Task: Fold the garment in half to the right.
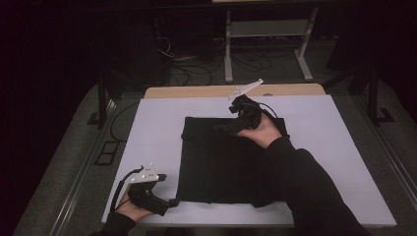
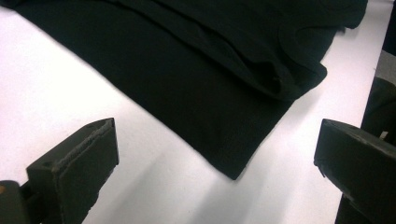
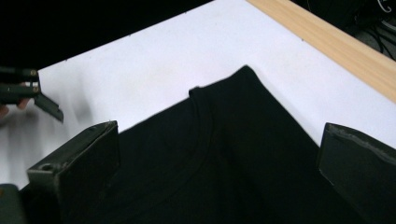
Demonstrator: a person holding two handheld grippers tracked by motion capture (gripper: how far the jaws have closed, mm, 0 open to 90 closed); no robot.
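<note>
A black folded garment [image 1: 221, 162] lies flat in the middle of the white table top [image 1: 147, 142]. My left gripper [image 1: 172, 201] is at the garment's near left corner, low over the table. In the left gripper view its jaws stand wide apart, open, with the garment's corner [image 2: 233, 170] between them and nothing held. My right gripper [image 1: 221, 129] hovers over the garment's far edge, held by a hand in a dark sleeve. In the right gripper view it is open above the garment [image 3: 224, 154], near a folded corner [image 3: 243, 72].
A wooden strip [image 1: 196, 92] borders the table's far edge. Beyond it the dark floor carries cables [image 1: 196, 69] and a white metal stand [image 1: 265, 29]. White table surface [image 3: 154, 60] shows on every side of the garment. The left gripper [image 3: 28, 91] appears far off in the right gripper view.
</note>
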